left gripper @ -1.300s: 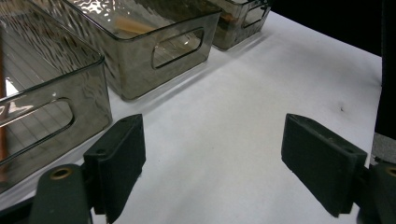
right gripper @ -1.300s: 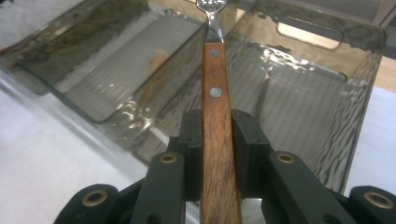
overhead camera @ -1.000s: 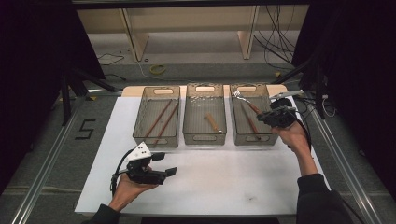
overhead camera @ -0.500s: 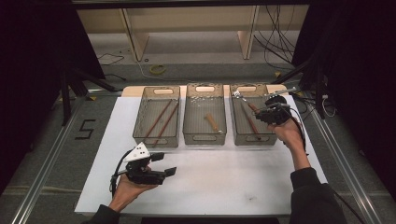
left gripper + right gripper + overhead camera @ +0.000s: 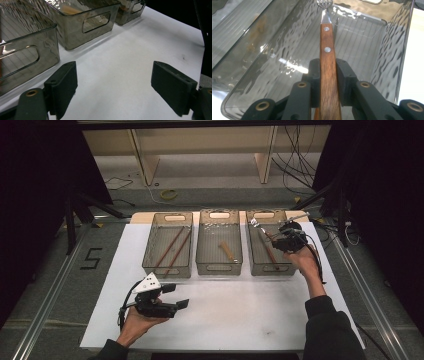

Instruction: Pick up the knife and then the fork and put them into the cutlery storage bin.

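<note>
My right gripper (image 5: 328, 75) is clamped on the wooden handle of a fork (image 5: 327, 57), both pads pressed flat against its sides. The handle runs straight out between the jaws, two rivets showing, and the metal tines reach toward the far wall of the right bin (image 5: 402, 50), above its ribbed floor. From above, that same gripper (image 5: 280, 239) sits over the right bin (image 5: 252, 265), at the far, right-hand part of it, with the fork's tines (image 5: 254, 222) pointing out past the bin's far-left corner. The high view also shows another long wooden-handled piece (image 5: 270, 254) lying on the floor of the right bin, which my gripper's own camera hides behind the fork handle.

My left gripper (image 5: 113, 85) is spread wide with nothing between its pads, just bare white table (image 5: 130, 57). In the high view it (image 5: 175, 296) rests in my hand well in front of the left bin (image 5: 167, 270), clear of all three bins. That bin holds two long sticks (image 5: 172, 251); the middle bin (image 5: 218, 267) holds a short wooden-handled item (image 5: 227, 251).
</note>
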Tool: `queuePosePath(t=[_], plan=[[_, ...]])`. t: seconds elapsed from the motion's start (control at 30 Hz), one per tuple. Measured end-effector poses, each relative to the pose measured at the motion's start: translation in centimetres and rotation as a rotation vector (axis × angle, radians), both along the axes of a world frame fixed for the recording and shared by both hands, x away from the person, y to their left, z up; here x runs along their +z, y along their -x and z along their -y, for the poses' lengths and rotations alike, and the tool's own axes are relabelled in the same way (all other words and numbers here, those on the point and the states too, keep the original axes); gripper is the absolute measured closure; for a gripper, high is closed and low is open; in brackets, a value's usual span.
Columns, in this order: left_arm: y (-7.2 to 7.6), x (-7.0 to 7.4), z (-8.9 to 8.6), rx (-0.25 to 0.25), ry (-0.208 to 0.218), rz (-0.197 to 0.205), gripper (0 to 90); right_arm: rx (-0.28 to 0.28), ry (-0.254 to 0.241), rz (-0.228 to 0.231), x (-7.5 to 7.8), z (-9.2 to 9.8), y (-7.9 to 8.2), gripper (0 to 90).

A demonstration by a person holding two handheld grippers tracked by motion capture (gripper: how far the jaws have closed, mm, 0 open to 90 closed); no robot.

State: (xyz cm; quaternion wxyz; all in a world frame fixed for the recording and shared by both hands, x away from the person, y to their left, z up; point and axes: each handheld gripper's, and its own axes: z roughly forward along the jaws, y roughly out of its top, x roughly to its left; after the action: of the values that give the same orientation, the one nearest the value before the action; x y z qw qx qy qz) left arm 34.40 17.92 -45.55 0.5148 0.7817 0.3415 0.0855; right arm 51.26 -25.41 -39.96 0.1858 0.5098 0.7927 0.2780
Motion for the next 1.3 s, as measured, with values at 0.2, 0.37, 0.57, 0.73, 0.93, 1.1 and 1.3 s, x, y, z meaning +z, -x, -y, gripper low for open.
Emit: queuePosePath(t=[0.2,0.37,0.57,0.73,0.93,1.1,1.3], plan=[[0.0,0.0,0.0,-0.005,-0.002,-0.004,20.4,-0.025,0.005,-0.007,-0.4,0.0,-0.4,75.3],[0.0,0.0,0.0,-0.005,-0.002,-0.005,20.4,-0.032,-0.021,-0.014,-0.4,-0.2,-0.7,63.3],[0.0,0.0,0.0,-0.002,0.002,-0.004,20.3,-0.016,-0.049,0.013,0.4,-0.1,-0.1,56.6],[0.0,0.0,0.0,-0.001,0.004,-0.005,20.3,0.000,-0.105,0.027,0.7,0.0,0.6,51.1],[-0.1,-0.1,-0.1,-0.002,0.009,-0.014,20.1,0.028,-0.188,0.063,1.6,-0.1,2.2,39.8],[-0.2,-0.1,-0.2,0.003,0.017,-0.019,20.1,0.044,-0.202,0.086,1.8,-0.6,3.9,33.8],[-0.3,-0.1,0.0,0.001,0.015,-0.022,19.9,0.074,-0.251,0.107,1.4,-0.8,6.0,31.1]])
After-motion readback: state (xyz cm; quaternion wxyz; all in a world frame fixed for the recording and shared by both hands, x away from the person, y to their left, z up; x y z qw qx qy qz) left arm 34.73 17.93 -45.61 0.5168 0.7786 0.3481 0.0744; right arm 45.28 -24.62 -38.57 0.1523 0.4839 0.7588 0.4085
